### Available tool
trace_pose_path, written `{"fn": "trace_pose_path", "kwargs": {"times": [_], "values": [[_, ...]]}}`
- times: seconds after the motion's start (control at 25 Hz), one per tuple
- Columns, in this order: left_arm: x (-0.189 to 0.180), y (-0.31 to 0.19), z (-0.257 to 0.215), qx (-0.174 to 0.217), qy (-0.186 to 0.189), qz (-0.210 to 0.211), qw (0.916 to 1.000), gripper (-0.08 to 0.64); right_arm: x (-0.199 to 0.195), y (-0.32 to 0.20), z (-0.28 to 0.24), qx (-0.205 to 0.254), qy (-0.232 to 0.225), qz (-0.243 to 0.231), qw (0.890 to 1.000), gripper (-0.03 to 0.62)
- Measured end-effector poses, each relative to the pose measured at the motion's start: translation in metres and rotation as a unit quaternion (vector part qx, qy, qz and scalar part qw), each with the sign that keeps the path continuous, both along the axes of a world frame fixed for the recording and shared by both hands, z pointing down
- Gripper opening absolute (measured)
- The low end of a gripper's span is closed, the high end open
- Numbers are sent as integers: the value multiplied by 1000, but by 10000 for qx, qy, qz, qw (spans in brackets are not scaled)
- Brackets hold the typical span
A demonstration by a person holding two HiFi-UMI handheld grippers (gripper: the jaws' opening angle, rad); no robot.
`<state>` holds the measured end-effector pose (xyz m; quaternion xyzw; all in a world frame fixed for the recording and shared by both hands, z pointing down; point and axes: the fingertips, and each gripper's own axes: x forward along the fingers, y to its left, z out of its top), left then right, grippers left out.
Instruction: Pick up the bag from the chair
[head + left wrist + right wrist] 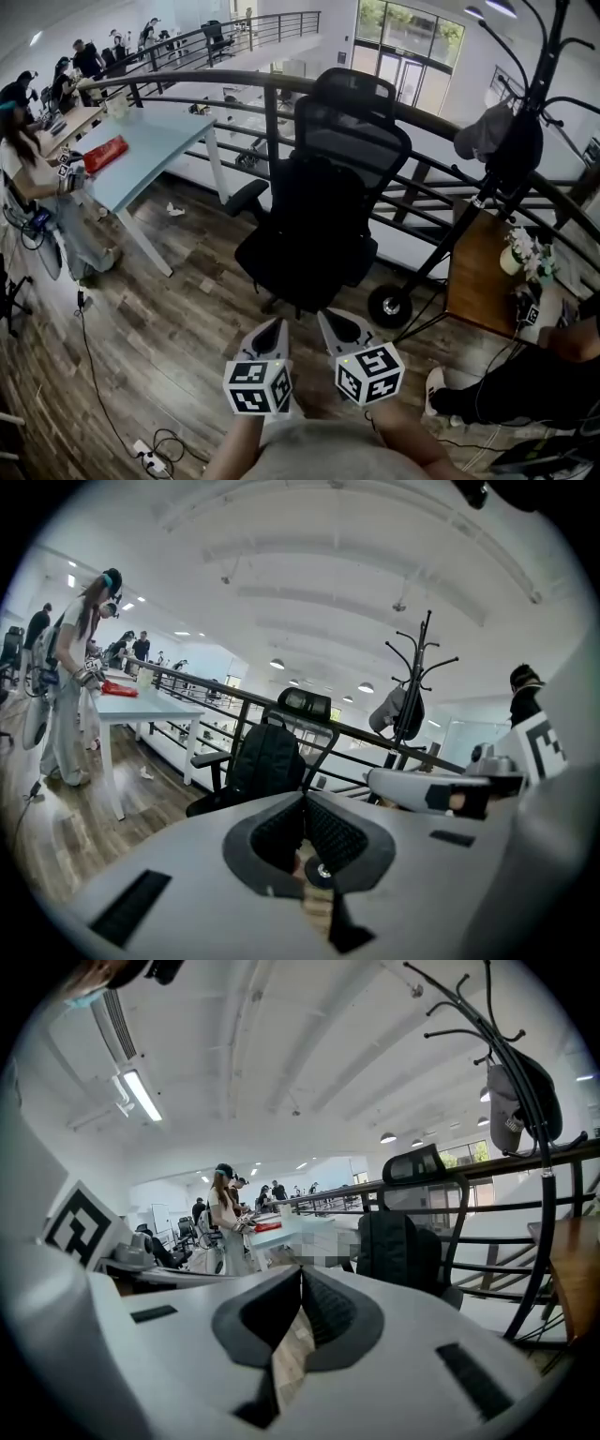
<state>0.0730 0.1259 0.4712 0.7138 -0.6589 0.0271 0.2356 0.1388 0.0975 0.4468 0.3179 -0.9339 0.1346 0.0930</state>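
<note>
A black backpack (314,216) stands upright on the seat of a black office chair (361,141), leaning against its backrest. The left gripper view shows the backpack (265,761) ahead, and the right gripper view shows it (398,1246) to the right of centre. My left gripper (272,330) and right gripper (336,323) hover side by side just in front of the chair, a short way from the seat's front edge. Both are shut with nothing between their jaws, and neither touches the bag. In each gripper view the jaws meet at a closed tip.
A curved railing (234,84) runs behind the chair. A coat stand (511,141) with a cap and a dark bag stands at right, its round base (389,307) near the chair. A wooden side table (483,272), a seated person's leg (506,389), a pale table (141,150) and floor cables (155,450) surround it.
</note>
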Motion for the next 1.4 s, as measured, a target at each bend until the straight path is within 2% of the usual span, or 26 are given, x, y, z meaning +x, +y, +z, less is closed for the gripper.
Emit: {"fn": "trace_pose_path", "kwargs": {"times": [0.72, 1.04, 1.4], "values": [[-102, -92, -11, 84, 34, 575, 9983, 3, -107, -88, -12, 96, -146, 508, 9986, 0], [-130, -119, -4, 49, 65, 837, 9965, 3, -127, -111, -4, 24, -190, 859, 9961, 0], [-145, -141, 3, -47, 117, 1001, 9949, 3, -126, -135, -7, 71, -194, 1177, 9928, 0]]}}
